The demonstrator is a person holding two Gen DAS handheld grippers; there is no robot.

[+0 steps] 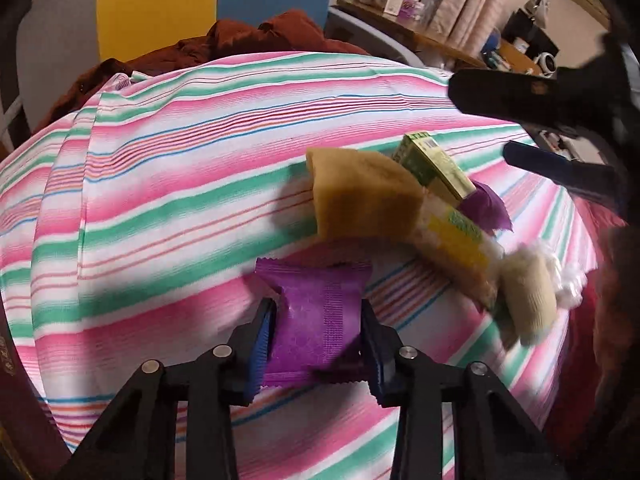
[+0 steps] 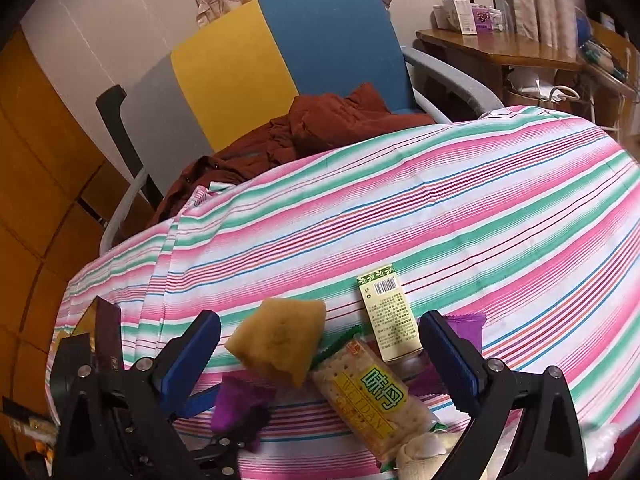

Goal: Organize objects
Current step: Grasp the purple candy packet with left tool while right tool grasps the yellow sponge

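Note:
My left gripper [image 1: 318, 316] is shut on a purple snack packet [image 1: 316, 316], held just above the striped cloth [image 1: 180, 184]; the packet also shows in the right wrist view [image 2: 236, 400]. A pile lies to its right: a yellow sponge [image 1: 362, 200], a green box [image 1: 432, 164], a cracker pack [image 1: 456, 248], a cream roll [image 1: 528, 296] and another purple packet [image 1: 486, 204]. My right gripper [image 2: 320, 352] is open above the pile, with the sponge [image 2: 280, 340], cracker pack [image 2: 372, 396] and green box [image 2: 390, 316] between its fingers.
A chair [image 2: 288, 52] with a rust-red garment [image 2: 320, 124] stands behind the cloth-covered table. A wooden desk [image 2: 500, 48] with boxes is at the back right. A dark book edge [image 1: 16, 400] lies at the left. White wadding [image 1: 568, 280] sits by the roll.

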